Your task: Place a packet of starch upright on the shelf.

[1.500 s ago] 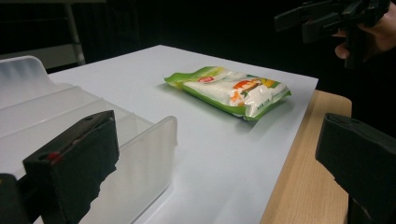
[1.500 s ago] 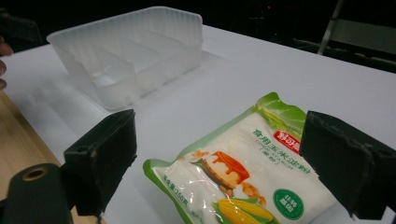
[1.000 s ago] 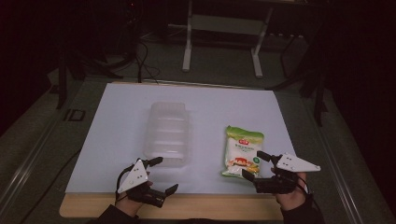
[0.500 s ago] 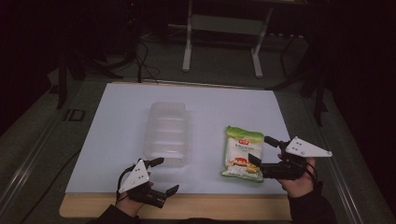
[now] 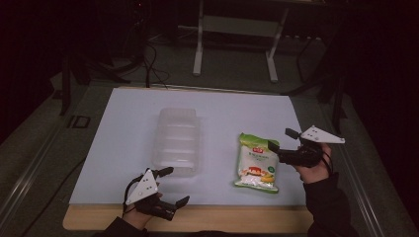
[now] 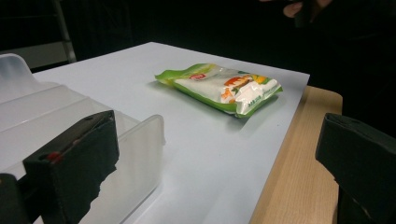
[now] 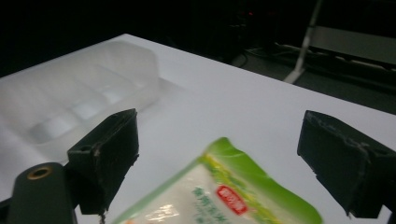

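A green and white snack bag point(image 5: 257, 162) lies flat on the white table sheet point(image 5: 123, 133), right of centre; it also appears as the bag point(image 6: 219, 87) and the bag point(image 7: 219, 200). A clear plastic container point(image 5: 177, 142) stands left of it, seen also as the container point(image 6: 56, 126) and the container point(image 7: 79, 102). My right gripper point(image 5: 281, 140) is open at the bag's right edge, jaws spread over its top end. My left gripper point(image 5: 174, 186) is open near the table's front edge, just in front of the container, holding nothing.
A wooden table edge point(image 5: 237, 219) runs along the front. Beyond the sheet stand a metal frame stand point(image 5: 237, 29) and cables point(image 5: 148, 59) on the dark floor. A dark rail point(image 5: 356, 163) borders the table on the right.
My right gripper has moved right and away from the front edge, along the bag's right side, toward its top end. The left gripper has stayed put.
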`<state>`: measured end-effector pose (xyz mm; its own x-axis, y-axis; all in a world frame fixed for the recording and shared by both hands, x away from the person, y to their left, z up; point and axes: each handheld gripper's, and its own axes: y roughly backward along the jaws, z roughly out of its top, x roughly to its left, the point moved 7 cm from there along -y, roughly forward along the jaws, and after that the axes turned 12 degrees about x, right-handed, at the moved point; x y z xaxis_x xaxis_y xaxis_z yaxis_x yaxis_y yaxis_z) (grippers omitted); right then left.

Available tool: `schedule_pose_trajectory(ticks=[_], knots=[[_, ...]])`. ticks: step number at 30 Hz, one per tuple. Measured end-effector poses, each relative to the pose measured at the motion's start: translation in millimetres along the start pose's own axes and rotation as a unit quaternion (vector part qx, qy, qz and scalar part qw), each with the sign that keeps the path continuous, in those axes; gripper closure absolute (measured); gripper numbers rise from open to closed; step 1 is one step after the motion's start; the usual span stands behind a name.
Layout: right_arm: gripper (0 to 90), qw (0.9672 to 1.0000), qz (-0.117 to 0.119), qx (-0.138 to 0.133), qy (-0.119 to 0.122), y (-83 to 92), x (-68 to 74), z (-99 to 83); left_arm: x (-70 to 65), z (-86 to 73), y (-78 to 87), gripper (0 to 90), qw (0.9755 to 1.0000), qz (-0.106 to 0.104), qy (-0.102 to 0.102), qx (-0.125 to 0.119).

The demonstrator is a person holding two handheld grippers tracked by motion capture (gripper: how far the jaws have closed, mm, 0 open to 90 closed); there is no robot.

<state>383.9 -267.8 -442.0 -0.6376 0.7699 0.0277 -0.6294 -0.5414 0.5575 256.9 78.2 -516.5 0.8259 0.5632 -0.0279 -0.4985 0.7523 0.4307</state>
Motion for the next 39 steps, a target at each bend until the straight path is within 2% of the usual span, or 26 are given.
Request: schedule_pose_trajectory(ticks=[1, 2, 5, 7, 14, 15, 17, 20, 25, 31, 36, 39], knots=[[13.9, 0.9999, -0.003, 0.010, -0.004, -6.7, -9.7, -3.0, 0.0, 0.0, 0.1, 0.0, 1.0000, 0.000, 0.000, 0.000], [13.9, 0.9999, -0.003, 0.010, -0.004, -6.7, -9.7, -3.0, 0.1, 0.0, 0.1, 0.0, 1.0000, 0.000, 0.000, 0.000], [13.9, 0.9994, -0.008, 0.027, -0.017, -18.2, -24.6, -10.4, 0.4, -0.8, -0.7, 0.0, 1.0000, -0.001, 0.001, 0.004], [13.9, 0.9990, -0.007, 0.033, -0.029, -23.7, -30.6, -14.5, 0.2, -0.8, -0.9, 0.0, 1.0000, -0.001, 0.001, 0.004], [16.8, 0.9976, -0.011, 0.059, -0.035, -43.3, -45.9, -30.0, -0.4, -1.3, -1.6, 0.0, 1.0000, -0.004, 0.001, 0.006], [16.8, 0.9967, -0.013, 0.070, -0.041, -50.4, -50.7, -35.5, -0.7, -1.3, -1.6, 0.0, 1.0000, -0.004, 0.000, 0.006], [16.8, 0.9963, -0.012, 0.072, -0.044, -52.5, -52.3, -37.3, -0.9, -1.4, -1.6, 0.0, 1.0000, -0.005, 0.000, 0.006], [16.7, 0.9936, -0.014, 0.092, -0.064, -62.7, -59.9, -47.4, -0.9, -1.6, -1.6, 0.0, 1.0000, -0.004, 0.000, 0.007], [16.7, 0.9915, -0.019, 0.109, -0.069, -70.3, -65.4, -56.5, -1.2, -1.9, -2.2, 0.0, 0.9999, -0.006, 0.000, 0.009], [16.7, 0.9866, -0.019, 0.133, -0.092, -82.9, -75.1, -72.6, -1.3, -2.7, -3.0, 0.0, 0.9999, -0.007, 0.001, 0.012], [16.7, 0.9822, -0.019, 0.155, -0.105, -90.3, -77.1, -83.5, -1.9, -3.2, -4.0, 0.0, 0.9998, -0.010, 0.000, 0.015], [16.7, 0.9792, -0.019, 0.173, -0.105, -95.0, -75.9, -90.1, -2.5, -3.8, -5.5, 0.0, 0.9998, -0.012, 0.000, 0.018]])
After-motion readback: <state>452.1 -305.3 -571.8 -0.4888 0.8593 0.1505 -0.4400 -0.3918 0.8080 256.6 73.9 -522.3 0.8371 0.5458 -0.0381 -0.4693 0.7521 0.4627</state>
